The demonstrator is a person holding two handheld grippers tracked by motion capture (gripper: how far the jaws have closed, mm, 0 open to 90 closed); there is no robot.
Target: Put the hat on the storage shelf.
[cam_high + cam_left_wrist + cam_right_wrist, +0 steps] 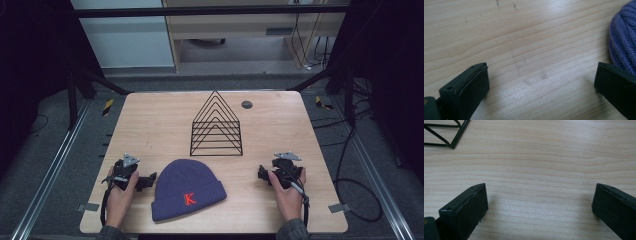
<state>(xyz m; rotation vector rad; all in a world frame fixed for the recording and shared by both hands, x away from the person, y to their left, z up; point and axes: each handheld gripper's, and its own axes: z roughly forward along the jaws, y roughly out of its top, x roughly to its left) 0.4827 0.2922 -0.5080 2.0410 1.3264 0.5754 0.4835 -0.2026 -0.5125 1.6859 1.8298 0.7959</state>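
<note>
Both forearms in from the bottom edge, each hand parked on the table [150,125] with its tool. Left gripper [145,181] just beside the purple beanie [187,190], jaws spread wide, nothing between them; left gripper view confirms: bare wood between the pads, knit edge of the beanie [624,37] just off the right-hand jaw, not touching as far as visible. Right gripper [262,175] near the beanie's other side but a bit further off, jaws likewise wide apart, empty; right gripper view gives plain wood plus a corner of the black wire rack [446,135] at top left.

Beanie lying flat at the near-centre of the table, cuff toward the person, red K up. Wire rack [216,125] standing upright behind it, apart from it.

Looks like start position, before any grasp. Probable job: pick up the beanie, likely bound for the rack, but only a guess.

Next move calls for: slide both tools inward, get a jaw under the knit edge on each side, pinch fabric, not table. Soft cloth, so expect sag and bunching on lift; grip near the cuff for a firmer hold
</note>
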